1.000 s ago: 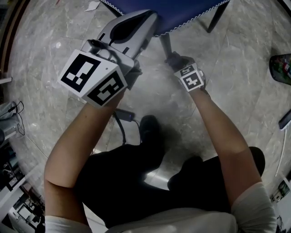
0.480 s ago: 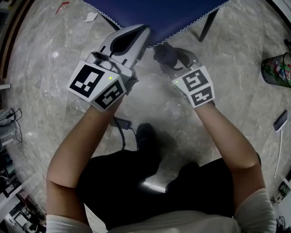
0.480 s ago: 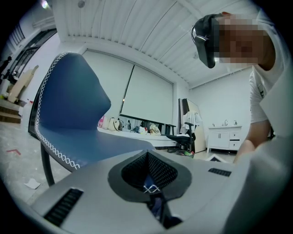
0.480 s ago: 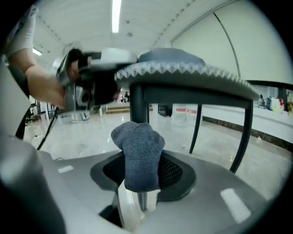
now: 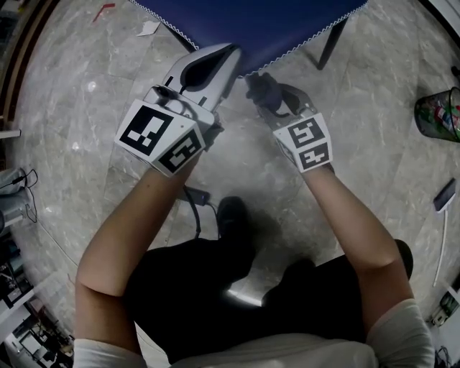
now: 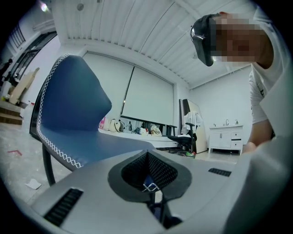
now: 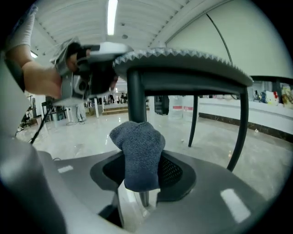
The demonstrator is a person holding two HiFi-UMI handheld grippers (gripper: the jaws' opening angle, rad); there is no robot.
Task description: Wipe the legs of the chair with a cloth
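The chair has a blue seat (image 5: pixel 273 21) with white stitching and thin black legs (image 5: pixel 329 43). My left gripper (image 5: pixel 227 63) is shut on the seat's front edge; a bit of blue, stitched edge shows between its jaws (image 6: pixel 151 186). In my right gripper (image 5: pixel 263 92), which is shut on it, a grey knitted cloth (image 7: pixel 138 151) bulges above the jaws. It sits right against the near black leg (image 7: pixel 135 93), just under the seat's underside (image 7: pixel 183 61). Where the cloth meets the leg is hidden behind the cloth.
Two more black chair legs (image 7: pixel 240 132) stand further back on the glossy marble floor. A green bin (image 5: pixel 438 111) is at the right edge, a paper scrap (image 5: pixel 149 27) at the upper left. A black cable (image 5: pixel 194 208) and the person's shoes (image 5: pixel 233 212) lie below the grippers.
My right gripper with the cloth has moved up the near leg, from lower down to just under the seat. The left gripper stays on the seat edge.
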